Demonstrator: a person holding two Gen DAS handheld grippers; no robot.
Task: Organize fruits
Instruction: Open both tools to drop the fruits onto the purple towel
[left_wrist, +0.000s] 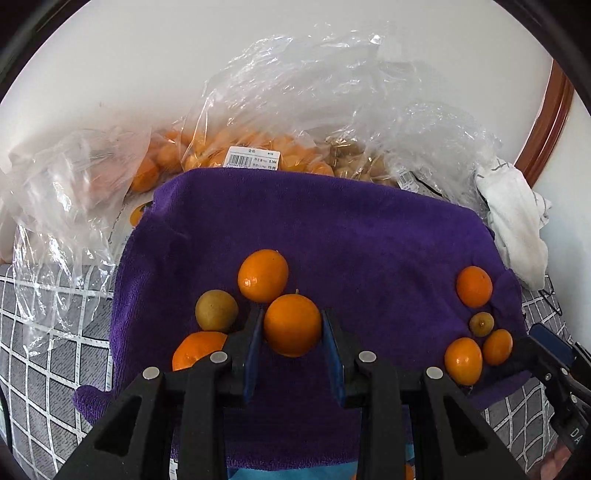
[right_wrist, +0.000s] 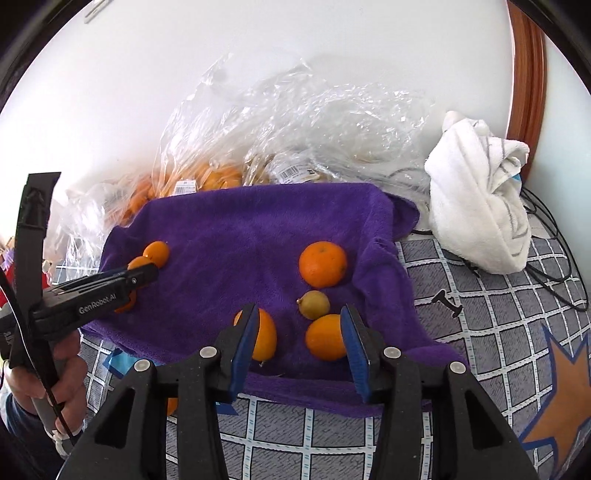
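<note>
A purple towel (left_wrist: 332, 229) lies spread on the table with loose fruit on it. My left gripper (left_wrist: 292, 328) is shut on an orange (left_wrist: 292, 325), held just above the towel. Beside it are another orange (left_wrist: 263, 275), a brown-green round fruit (left_wrist: 216, 310) and a third orange (left_wrist: 195, 350). At the right lies a group of small oranges (left_wrist: 474, 287) and a small brown fruit (left_wrist: 481, 324). My right gripper (right_wrist: 298, 332) is open over the towel (right_wrist: 258, 229), between an orange (right_wrist: 264, 338) and another orange (right_wrist: 325, 336). A brown fruit (right_wrist: 314, 304) and a larger orange (right_wrist: 322, 264) lie beyond.
Clear plastic bags of oranges and brown fruit (left_wrist: 258, 147) lie behind the towel against the white wall. A crumpled white cloth (right_wrist: 480, 199) and black cables (right_wrist: 554, 266) sit at the right. The checked grey tablecloth (right_wrist: 480, 332) surrounds the towel.
</note>
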